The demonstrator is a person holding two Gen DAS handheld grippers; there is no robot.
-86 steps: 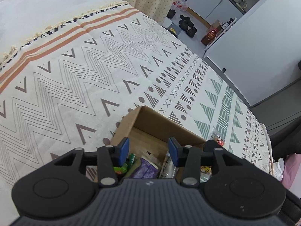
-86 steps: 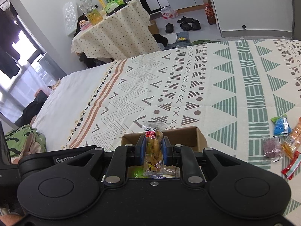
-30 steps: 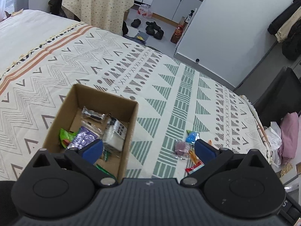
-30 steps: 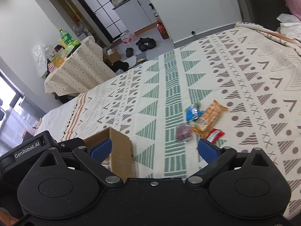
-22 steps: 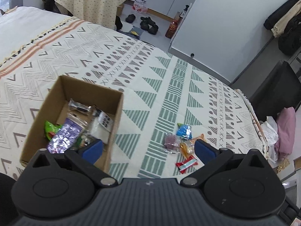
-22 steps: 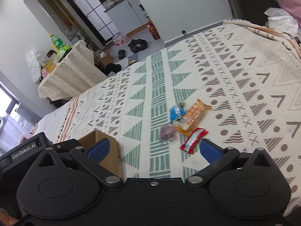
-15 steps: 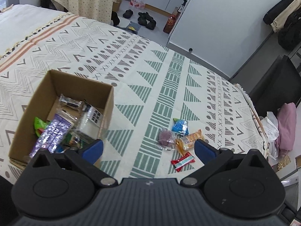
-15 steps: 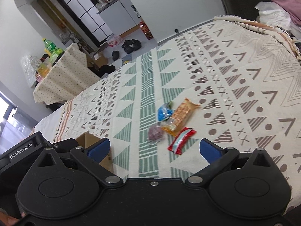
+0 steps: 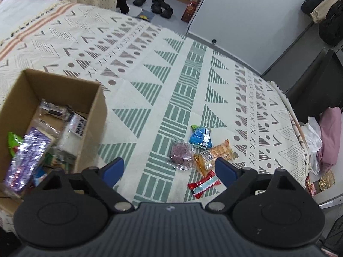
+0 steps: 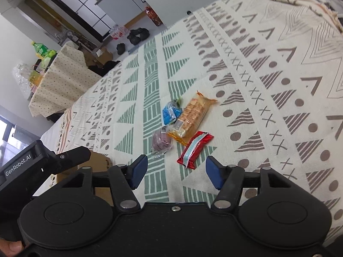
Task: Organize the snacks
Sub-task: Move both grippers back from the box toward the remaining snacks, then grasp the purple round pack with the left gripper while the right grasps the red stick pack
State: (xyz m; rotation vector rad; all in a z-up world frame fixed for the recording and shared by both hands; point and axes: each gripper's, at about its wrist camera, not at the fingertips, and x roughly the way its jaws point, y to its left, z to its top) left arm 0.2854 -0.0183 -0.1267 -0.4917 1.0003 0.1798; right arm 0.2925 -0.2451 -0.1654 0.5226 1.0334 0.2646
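The left gripper [image 9: 169, 170] has its jaws closing, still wide apart, with nothing pressed between the blue pads [image 9: 113, 170]. It hangs above the patterned blanket [image 9: 150, 79], pointed down at a small heap of snacks. The right gripper [image 10: 175, 171] is also closing, its pads [image 10: 139, 170] narrower than the left's and empty, aimed at the same heap from the other side.

In the heap, a red packet [image 9: 203, 186] lies nearest both grippers, in the right view just ahead of the gap between the pads. Beyond it lies an orange cracker pack [image 9: 215, 156], touching a purple packet [image 9: 181, 155] and a blue packet [image 9: 199, 137] (all four bunched together, some overlapping).

Left of the heap, apart from it, stands an open cardboard box [image 9: 96, 115] already holding several snacks, among them a shiny purple bag [image 9: 25, 158] and a clear wrapper with black print [image 9: 75, 130]. In the right view only the box's corner [image 10: 100, 162] shows, behind the left gripper's body.
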